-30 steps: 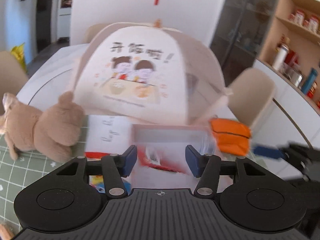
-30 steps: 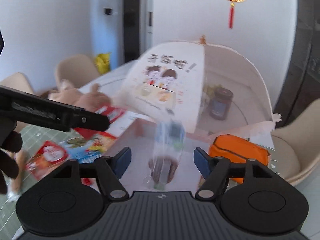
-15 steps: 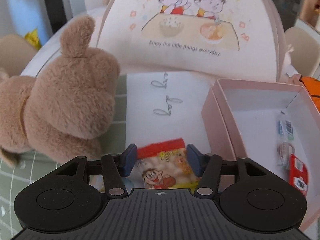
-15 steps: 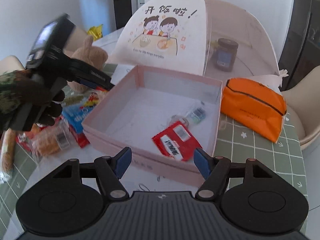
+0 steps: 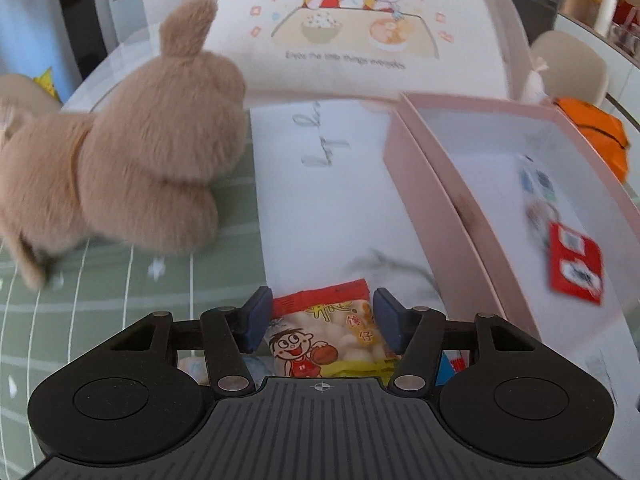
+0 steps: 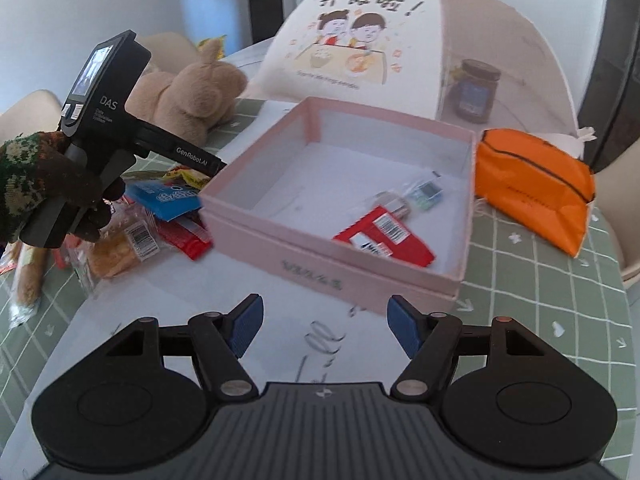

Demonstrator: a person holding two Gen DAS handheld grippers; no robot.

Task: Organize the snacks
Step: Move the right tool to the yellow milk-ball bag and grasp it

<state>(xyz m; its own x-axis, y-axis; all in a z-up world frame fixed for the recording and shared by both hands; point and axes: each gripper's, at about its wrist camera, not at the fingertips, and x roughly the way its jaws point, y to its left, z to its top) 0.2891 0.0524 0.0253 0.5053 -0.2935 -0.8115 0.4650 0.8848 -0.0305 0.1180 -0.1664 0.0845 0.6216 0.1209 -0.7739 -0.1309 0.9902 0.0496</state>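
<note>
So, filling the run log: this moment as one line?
left gripper: open around red-yellow snack packet | right gripper: open, empty | pink cardboard box: two snacks inside

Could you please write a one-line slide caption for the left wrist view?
Left gripper open around a cartoon snack packet, beside the pink box and plush toy.

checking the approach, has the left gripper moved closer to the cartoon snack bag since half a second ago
Yes. The left gripper has come down: the cartoon snack bag looms larger between its fingers, while the pink box stays put.

Glossy plastic snack packet [image 5: 326, 330], matt (cardboard) pink box [image 6: 280, 246], fuzzy plush toy [image 5: 132, 168]
</note>
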